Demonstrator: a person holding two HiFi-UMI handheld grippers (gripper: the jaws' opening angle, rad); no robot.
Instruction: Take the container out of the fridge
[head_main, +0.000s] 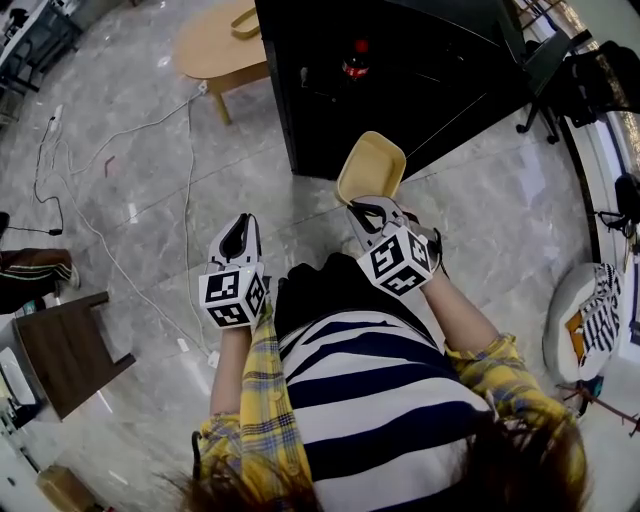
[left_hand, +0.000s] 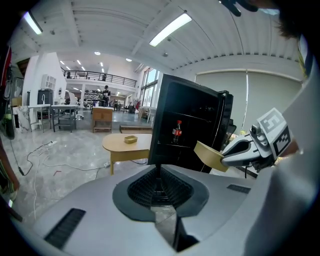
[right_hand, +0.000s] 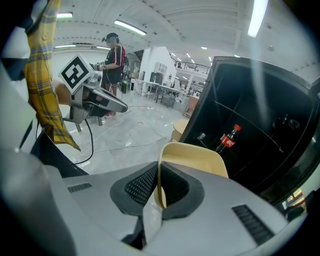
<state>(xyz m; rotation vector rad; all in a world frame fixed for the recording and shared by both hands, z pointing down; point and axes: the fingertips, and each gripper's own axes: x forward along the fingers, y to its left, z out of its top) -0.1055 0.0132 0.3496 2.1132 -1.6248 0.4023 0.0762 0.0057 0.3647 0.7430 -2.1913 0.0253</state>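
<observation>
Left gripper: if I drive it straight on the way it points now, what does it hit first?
Most likely the black fridge, low on its near front edge: the left gripper, jaws shut and empty, lines up with it. Depth is unclear and it tilts downward, so it might touch the floor just short of the fridge.

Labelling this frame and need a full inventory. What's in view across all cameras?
container: 1, pale yellow, out in front of the fridge, rim clamped in the right gripper
fridge: 1, black, ahead of the person
bottle: 1, dark with red cap and label, on a fridge shelf
table: 1, light wood, oval, left of the fridge
small tray: 1, yellowish, on the table
cables: several, white, on the floor at left
stool: 1, dark brown, far left
bystander: 1, standing in the background
left gripper: white and black, shut, empty
right gripper: white and black, shut on the container
</observation>
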